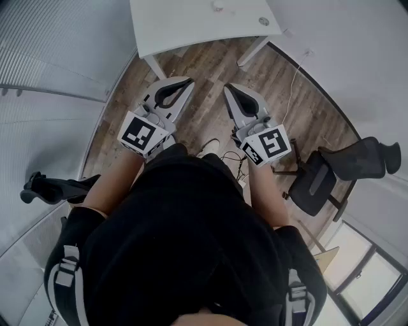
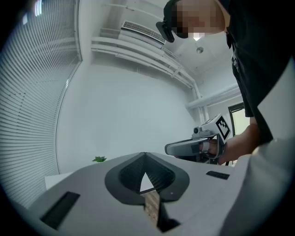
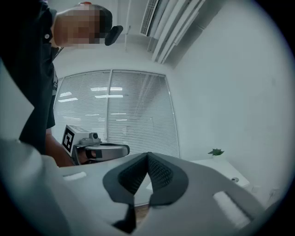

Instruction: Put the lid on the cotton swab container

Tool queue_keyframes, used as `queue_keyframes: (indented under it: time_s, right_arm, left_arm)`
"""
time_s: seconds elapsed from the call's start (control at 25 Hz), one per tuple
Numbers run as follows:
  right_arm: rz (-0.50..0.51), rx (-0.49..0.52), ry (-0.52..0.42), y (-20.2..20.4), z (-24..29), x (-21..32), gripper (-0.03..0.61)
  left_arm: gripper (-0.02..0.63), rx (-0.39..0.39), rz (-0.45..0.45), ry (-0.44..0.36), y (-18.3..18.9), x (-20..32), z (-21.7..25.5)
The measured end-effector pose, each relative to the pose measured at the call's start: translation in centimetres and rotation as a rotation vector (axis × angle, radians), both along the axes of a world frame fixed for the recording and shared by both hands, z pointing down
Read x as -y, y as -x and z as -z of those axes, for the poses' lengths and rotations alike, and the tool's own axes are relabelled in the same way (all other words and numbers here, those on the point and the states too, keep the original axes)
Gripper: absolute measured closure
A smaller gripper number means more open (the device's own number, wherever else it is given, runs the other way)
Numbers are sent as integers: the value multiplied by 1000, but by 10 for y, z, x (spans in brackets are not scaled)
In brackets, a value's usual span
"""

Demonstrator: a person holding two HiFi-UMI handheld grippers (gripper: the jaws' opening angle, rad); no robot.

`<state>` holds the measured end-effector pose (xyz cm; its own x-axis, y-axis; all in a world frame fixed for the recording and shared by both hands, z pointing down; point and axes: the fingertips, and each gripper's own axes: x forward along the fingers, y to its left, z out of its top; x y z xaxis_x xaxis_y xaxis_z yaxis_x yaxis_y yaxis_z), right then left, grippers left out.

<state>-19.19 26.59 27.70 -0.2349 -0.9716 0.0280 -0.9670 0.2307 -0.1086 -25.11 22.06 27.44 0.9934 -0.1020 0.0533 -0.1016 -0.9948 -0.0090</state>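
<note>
Cotton swab container and lid: neither can be identified with certainty. A small round item (image 1: 263, 21) and a second item (image 1: 218, 6) lie on the white table (image 1: 185, 28) ahead, too small to tell what they are. The left gripper (image 1: 178, 86) and right gripper (image 1: 234, 94) are held level over the wooden floor (image 1: 204, 124), short of the table, each clenched on nothing. The step is judged to be the approach: spread the jaws before reaching, take the lid by its rim and keep it flat. Only the head view shows the gap to the table. Only the gripper views show a potted plant (image 3: 215, 151) on it.
</note>
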Motion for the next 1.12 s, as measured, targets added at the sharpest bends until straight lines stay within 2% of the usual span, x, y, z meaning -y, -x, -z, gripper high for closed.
queue_keyframes:
  time_s: [0.2, 0.44, 0.72, 1.12]
  right_arm:
    - [9, 8, 3, -11, -1, -1, 569]
    - [9, 22, -5, -17, 0, -2, 568]
    - [11, 17, 8, -18, -5, -3, 568]
    - [7, 16, 20, -18, -9, -6, 560]
  left_arm:
    - [606, -4, 11, 17, -9, -5, -3]
    - [606, -31, 1, 2, -13, -8, 2]
    - [606, -18, 14, 27, -15, -8, -5]
    - [603, 4, 18, -1, -12, -10, -10]
